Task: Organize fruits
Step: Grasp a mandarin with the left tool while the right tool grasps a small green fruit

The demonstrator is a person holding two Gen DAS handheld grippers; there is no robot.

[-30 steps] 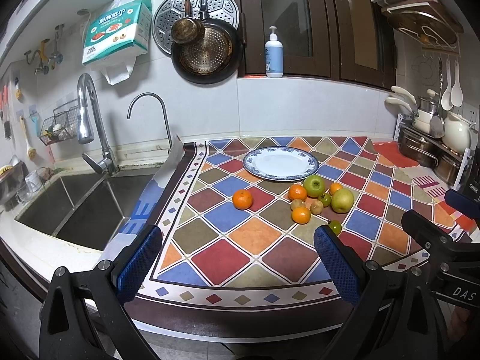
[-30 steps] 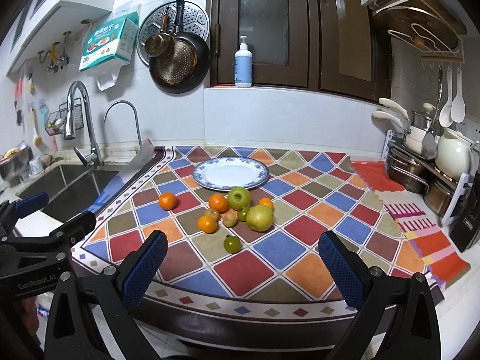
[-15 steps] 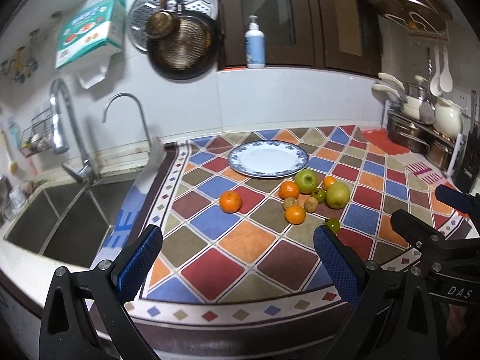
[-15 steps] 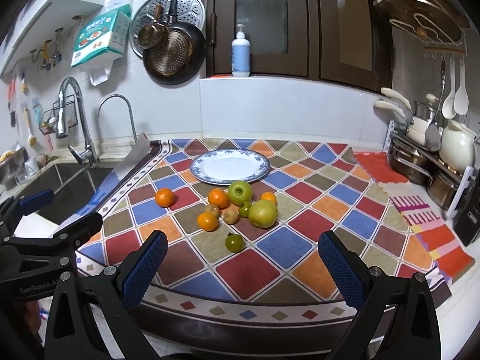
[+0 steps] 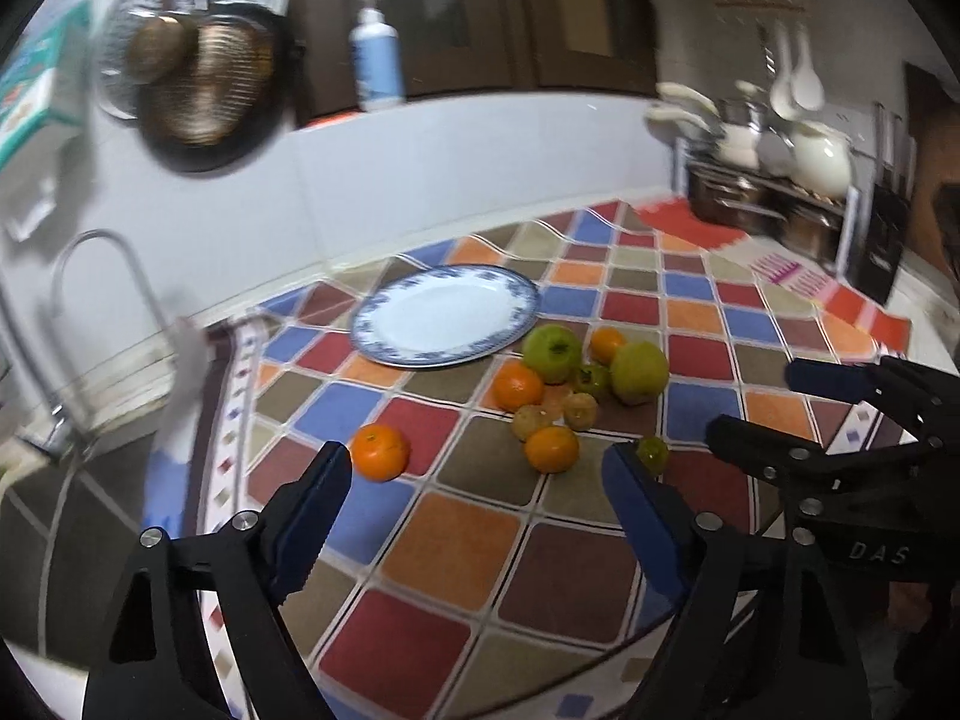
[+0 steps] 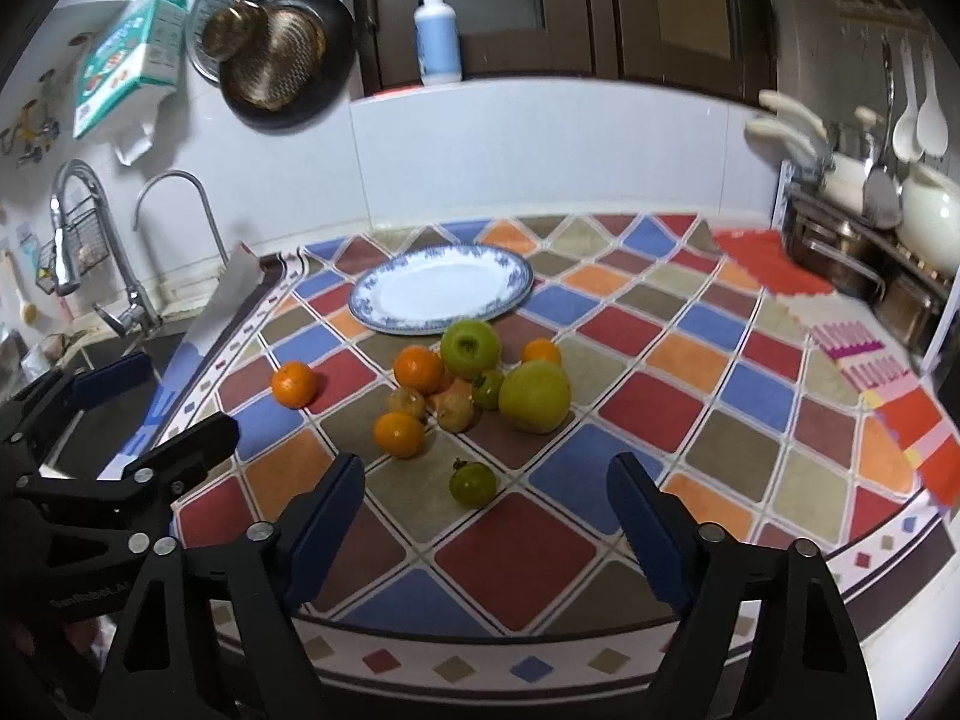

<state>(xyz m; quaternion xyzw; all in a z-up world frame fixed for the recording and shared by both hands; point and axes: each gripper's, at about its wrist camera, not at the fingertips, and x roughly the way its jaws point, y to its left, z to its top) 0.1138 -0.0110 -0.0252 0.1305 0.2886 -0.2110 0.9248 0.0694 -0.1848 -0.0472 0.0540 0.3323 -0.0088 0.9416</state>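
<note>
A blue-rimmed white plate (image 5: 444, 315) (image 6: 441, 289) lies bare at the back of the checked mat. In front of it sits a cluster of fruit: two green apples (image 6: 471, 348) (image 6: 534, 396), several oranges, small brownish fruits and a small green tomato (image 6: 487, 389). One orange (image 5: 379, 451) (image 6: 294, 384) lies apart to the left, and a green tomato (image 6: 473, 483) (image 5: 653, 453) apart at the front. My left gripper (image 5: 477, 468) hovers just short of the lone orange, jaws closing with nothing between them. My right gripper (image 6: 486, 480) hovers before the front tomato, jaws also closing on nothing.
A sink (image 6: 120, 354) with two taps lies left of the mat. A dish rack (image 6: 870, 240) with pots, a kettle and ladles stands at the right. Pans (image 6: 282, 54) hang on the back wall. A soap bottle (image 6: 439, 39) stands on the ledge.
Both grippers have moved forward and down toward the fruit, and their jaws have narrowed. The left view has rolled and swung right, away from the sink. The fruit has stayed put.
</note>
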